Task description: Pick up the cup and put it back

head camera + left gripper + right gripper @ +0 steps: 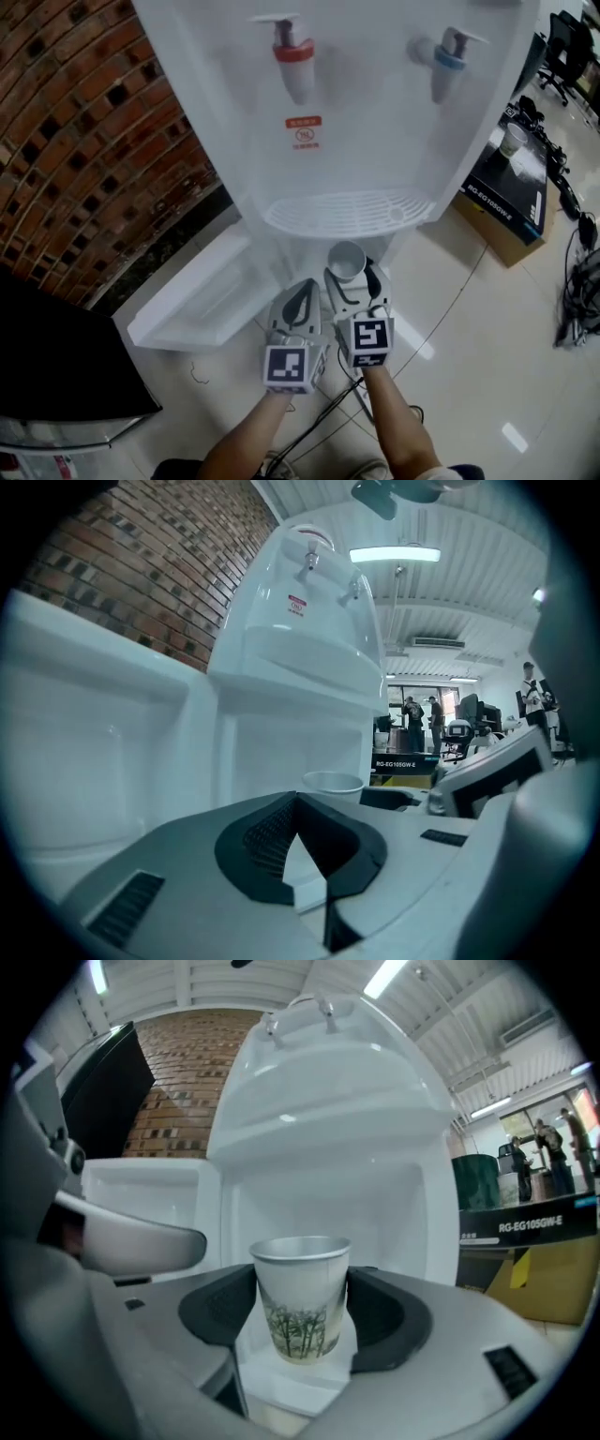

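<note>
**Right gripper clamped on paper cup, left gripper closed and empty**

Right gripper [349, 279]: both dark pads press on the sides of the paper cup [301, 1297], gripping just under the rim. Jaws stand wide because the cup fills them. The cup is upright, white with a green tree print, and the head view shows nothing inside it. It sits in front of the open lower compartment of the water dispenser [347, 122], below the drip tray [309, 214]. Can't tell if its base touches the white surface underneath.

Left gripper [296, 294]: jaw tips are together with nothing between them. It's just beside the right gripper on its left, pointing at the same compartment.

Surroundings:
- The compartment's white door [192, 300] hangs open to the left.
- Red tap [292, 56] and blue tap [448, 58] are above the tray.
- Brick wall [75, 141] is on the left.
- Cardboard box [511, 202] is on the right, with a second cup [513, 139] on top of it.
</note>
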Demonstrator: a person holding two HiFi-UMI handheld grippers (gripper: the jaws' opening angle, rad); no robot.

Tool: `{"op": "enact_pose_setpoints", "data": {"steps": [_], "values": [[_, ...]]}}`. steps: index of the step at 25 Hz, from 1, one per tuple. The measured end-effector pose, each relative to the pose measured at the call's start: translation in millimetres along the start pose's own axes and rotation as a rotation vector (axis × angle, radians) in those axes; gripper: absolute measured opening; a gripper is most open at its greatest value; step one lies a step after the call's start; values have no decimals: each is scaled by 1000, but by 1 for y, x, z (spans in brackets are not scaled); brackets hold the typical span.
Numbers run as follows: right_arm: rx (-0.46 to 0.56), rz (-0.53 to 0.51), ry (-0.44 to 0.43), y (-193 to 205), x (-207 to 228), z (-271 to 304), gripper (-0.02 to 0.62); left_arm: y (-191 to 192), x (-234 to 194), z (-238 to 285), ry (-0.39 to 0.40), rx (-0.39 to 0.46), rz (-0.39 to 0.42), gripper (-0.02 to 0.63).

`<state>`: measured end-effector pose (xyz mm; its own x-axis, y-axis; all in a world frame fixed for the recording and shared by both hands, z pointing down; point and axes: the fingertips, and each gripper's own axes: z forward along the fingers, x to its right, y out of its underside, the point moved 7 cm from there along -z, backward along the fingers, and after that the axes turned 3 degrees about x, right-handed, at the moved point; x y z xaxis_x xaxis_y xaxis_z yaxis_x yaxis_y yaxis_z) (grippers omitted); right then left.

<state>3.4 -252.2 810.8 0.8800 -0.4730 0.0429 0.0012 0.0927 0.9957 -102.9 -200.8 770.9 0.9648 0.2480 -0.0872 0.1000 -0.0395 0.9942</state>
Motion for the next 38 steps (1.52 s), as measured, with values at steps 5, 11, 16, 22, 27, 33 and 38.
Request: {"op": "enact_pose_setpoints", "data": {"steps": [5,11,16,22,27,33,38], "values": [[16,14,21,-59,-17,-52,311,-37,11,-13,24,14,42,-9],[46,-15,2,-119,-38,-79,311,-89,24,-30,59,88,86,-9],[64,-43,0,-142,-40,-85,311,-117,29,-36,67,125,101,-9],[58,-18,29,-183,-41,-89,311,-154,32,-35,85,104,124,-9],[33,-31,31,-244,-51,-97,310,-219,38,-36,89,99,124,-9],[29,-62,-1,-331,-68,-131,308,-309,52,-61,51,90,92,-9],[56,22,-7,-404,-86,-171,307,-397,68,-86,43,108,90,-9]]}}
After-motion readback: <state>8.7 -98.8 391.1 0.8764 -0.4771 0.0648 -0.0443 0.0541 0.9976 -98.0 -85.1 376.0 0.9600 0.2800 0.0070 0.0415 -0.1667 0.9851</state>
